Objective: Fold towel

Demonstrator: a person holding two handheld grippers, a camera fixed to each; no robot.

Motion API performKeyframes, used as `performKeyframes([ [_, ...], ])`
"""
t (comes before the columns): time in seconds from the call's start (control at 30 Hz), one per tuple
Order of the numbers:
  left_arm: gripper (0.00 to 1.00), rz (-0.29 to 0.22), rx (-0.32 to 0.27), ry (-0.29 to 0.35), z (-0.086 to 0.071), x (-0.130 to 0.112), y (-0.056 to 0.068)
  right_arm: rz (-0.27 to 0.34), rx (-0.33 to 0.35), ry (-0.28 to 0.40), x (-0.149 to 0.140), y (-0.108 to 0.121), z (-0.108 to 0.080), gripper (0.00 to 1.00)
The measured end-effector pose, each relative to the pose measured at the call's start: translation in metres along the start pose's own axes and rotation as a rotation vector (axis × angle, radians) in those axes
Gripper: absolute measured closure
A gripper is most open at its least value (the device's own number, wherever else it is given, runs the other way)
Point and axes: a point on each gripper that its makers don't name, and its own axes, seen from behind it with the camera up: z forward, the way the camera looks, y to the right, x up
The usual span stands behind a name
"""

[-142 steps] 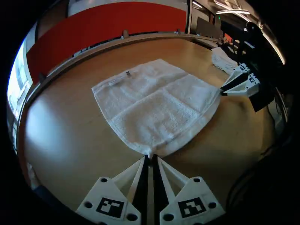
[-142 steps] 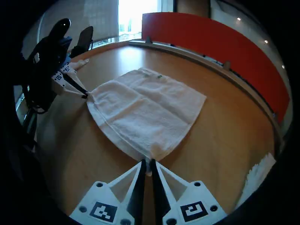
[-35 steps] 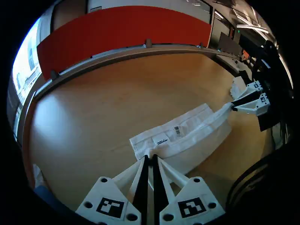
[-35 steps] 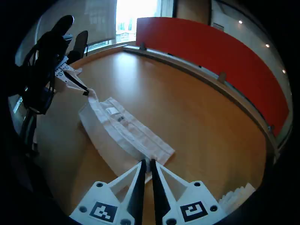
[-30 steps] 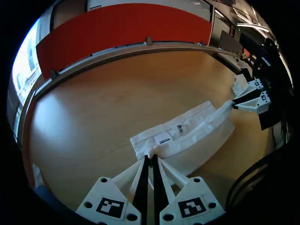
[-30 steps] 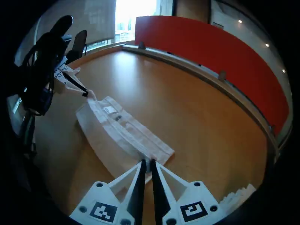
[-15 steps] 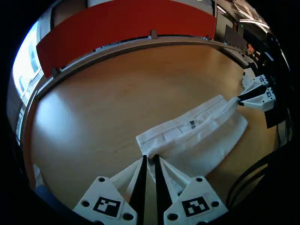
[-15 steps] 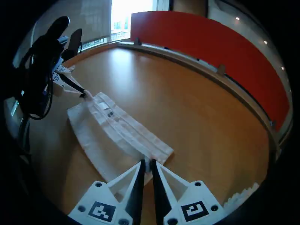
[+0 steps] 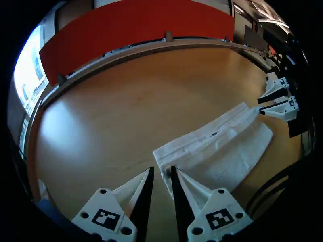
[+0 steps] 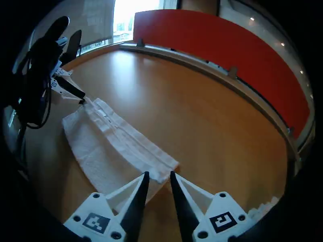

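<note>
A white towel lies folded into a long strip on the wooden table. In the left gripper view its near corner rests just ahead of my left gripper, which stands open with its fingers off the cloth. My right gripper sits at the strip's far end, its fingers apart. In the right gripper view the towel runs from my open right gripper away to the left gripper, held by a dark-sleeved arm. The upper layer shows a hemmed band.
A raised rim and a red panel border the table's far side. Part of a white cloth pile shows at the lower right edge in the right gripper view. Dark chairs stand near the window.
Both grippers carried the towel's edge over onto itself, lowered it to the table and then opened, letting the corners go. The towel now lies flat as a folded strip.
</note>
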Motion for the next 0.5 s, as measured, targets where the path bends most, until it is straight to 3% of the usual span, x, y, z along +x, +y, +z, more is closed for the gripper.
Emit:
performKeyframes([
  [0.17,0.63,0.015,0.008,0.009,-0.0002,0.0057,-0.0035,0.001,-0.019,0.005,0.0042,0.0064,0.0015,0.58],
  [0.27,0.53,0.026,0.008,0.013,-0.0012,0.0082,-0.0045,-0.002,-0.029,0.01,0.0069,0.0096,0.0013,0.44],
  [0.4,0.16,0.038,0.007,0.019,-0.0046,0.0105,-0.0048,-0.005,-0.033,0.013,0.009,0.0107,-0.0004,0.2],
  [0.5,0.07,0.04,0.006,0.02,-0.0074,0.0096,-0.0045,0.0,-0.035,0.017,0.0099,0.0107,-0.0018,0.0],
])
